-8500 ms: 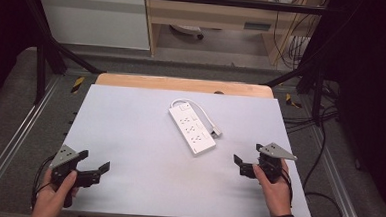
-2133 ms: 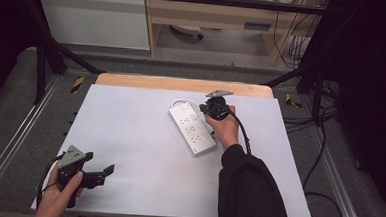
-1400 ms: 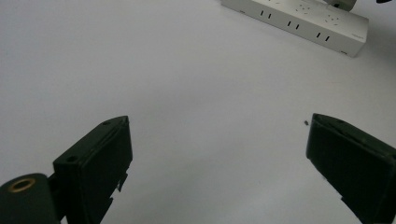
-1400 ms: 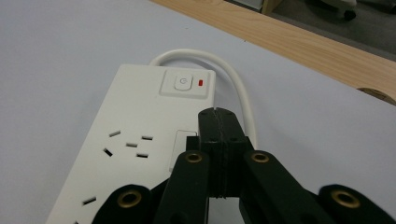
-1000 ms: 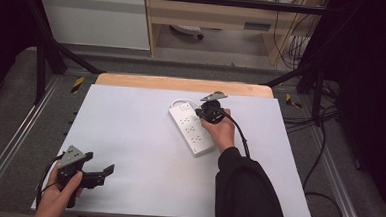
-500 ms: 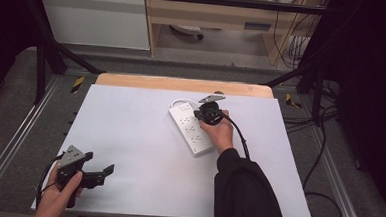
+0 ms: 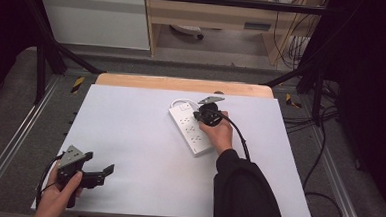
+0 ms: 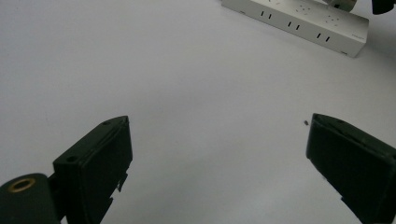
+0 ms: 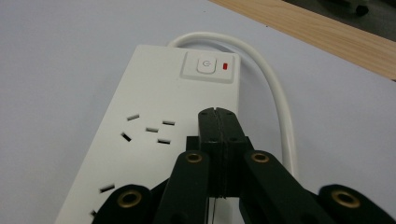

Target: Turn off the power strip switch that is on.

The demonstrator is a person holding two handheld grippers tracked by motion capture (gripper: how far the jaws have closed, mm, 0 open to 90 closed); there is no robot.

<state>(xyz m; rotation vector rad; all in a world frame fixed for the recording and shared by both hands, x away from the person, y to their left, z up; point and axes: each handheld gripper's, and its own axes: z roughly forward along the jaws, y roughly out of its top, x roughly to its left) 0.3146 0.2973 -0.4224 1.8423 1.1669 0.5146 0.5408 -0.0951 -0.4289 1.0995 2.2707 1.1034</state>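
My right gripper (image 9: 218, 112), jaws pressed together on nothing, hovers over the white power strip (image 7: 192, 128) mid-table, tips just short of its power button (image 9: 206, 65). My left gripper (image 7: 102, 173) rests wide open near the table's front corner.

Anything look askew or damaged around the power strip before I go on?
Nothing stands out. The power strip lies flat but diagonal on the table, intact, its white cord looped behind. The right hand-held gripper, jaws shut, hovers just short of the switch.
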